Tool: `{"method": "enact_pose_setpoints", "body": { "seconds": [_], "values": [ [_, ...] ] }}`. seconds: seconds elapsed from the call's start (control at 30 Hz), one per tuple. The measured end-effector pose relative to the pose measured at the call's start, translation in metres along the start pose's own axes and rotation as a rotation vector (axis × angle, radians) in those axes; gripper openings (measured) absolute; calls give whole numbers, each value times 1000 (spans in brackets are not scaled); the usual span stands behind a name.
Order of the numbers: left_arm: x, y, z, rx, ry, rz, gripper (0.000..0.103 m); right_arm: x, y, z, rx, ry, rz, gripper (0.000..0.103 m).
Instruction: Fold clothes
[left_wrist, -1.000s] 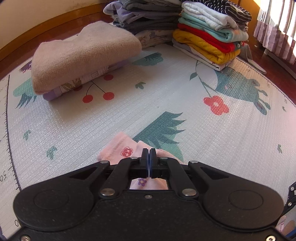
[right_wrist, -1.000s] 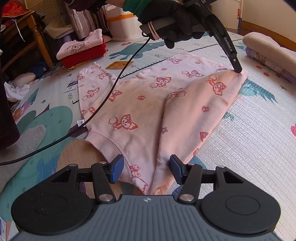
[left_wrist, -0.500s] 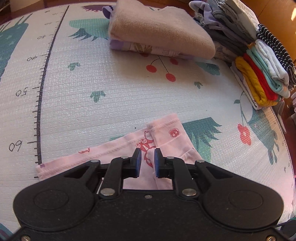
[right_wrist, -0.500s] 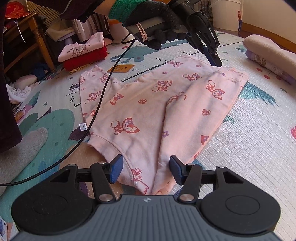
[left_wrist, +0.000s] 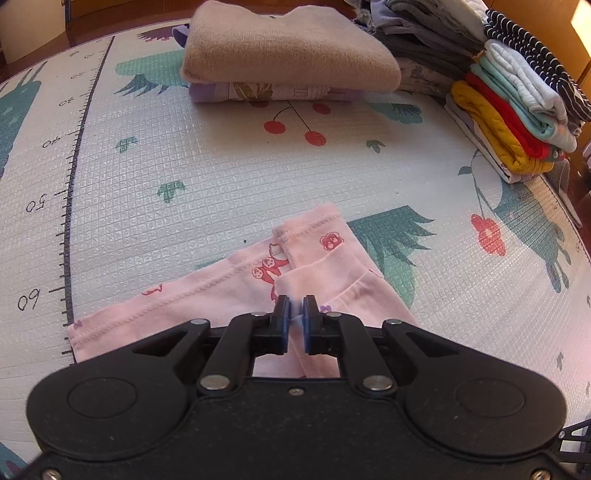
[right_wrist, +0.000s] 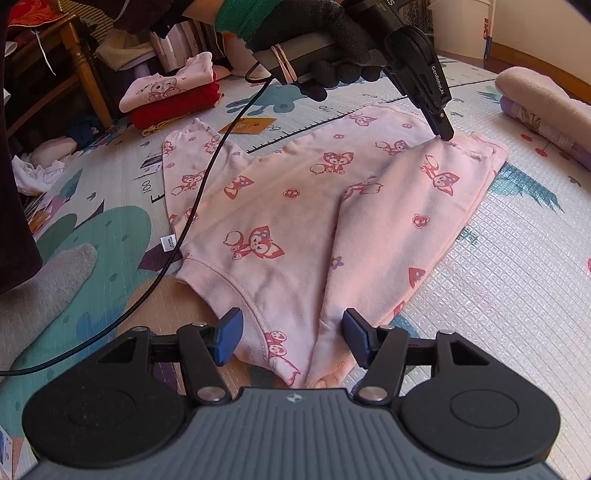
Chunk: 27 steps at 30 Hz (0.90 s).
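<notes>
Nearly closed, the left gripper (left_wrist: 294, 320) pinches a raised fold of the pink fox-print garment (right_wrist: 295, 206) spread on the play mat (left_wrist: 221, 177), while the right gripper (right_wrist: 291, 341) gapes wide over its near edge, gripping nothing.

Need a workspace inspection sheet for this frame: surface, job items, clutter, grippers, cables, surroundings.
Surface: printed play mat with a ruler scale along one edge.
Job's things: pink fox-print top spread flat on the mat, one sleeve folded across the body, cuff near the hem.
Clutter: folded beige sweater pile; colourful folded stack; red and pink folded pile; small orange card.
Grippers: left gripper nearly shut, pink fabric between its pads; right gripper open, straddling the neckline end.
Cables: black cable trails across the top from the left gripper.
Surroundings: wooden chair, loose laundry, a person's socked foot.
</notes>
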<state>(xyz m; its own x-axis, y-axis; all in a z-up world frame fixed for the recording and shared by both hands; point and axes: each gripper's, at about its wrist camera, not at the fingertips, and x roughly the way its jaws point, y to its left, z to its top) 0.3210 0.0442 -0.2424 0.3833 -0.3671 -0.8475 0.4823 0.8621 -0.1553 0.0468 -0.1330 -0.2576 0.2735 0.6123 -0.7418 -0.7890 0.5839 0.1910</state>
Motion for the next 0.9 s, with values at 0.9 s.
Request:
{"method": "enact_pose_setpoints", "body": {
  "seconds": [0.9],
  "values": [
    [-60, -68, -123, 105, -67, -144, 25, -23, -4, 13, -98, 39, -31, 55]
  ]
}}
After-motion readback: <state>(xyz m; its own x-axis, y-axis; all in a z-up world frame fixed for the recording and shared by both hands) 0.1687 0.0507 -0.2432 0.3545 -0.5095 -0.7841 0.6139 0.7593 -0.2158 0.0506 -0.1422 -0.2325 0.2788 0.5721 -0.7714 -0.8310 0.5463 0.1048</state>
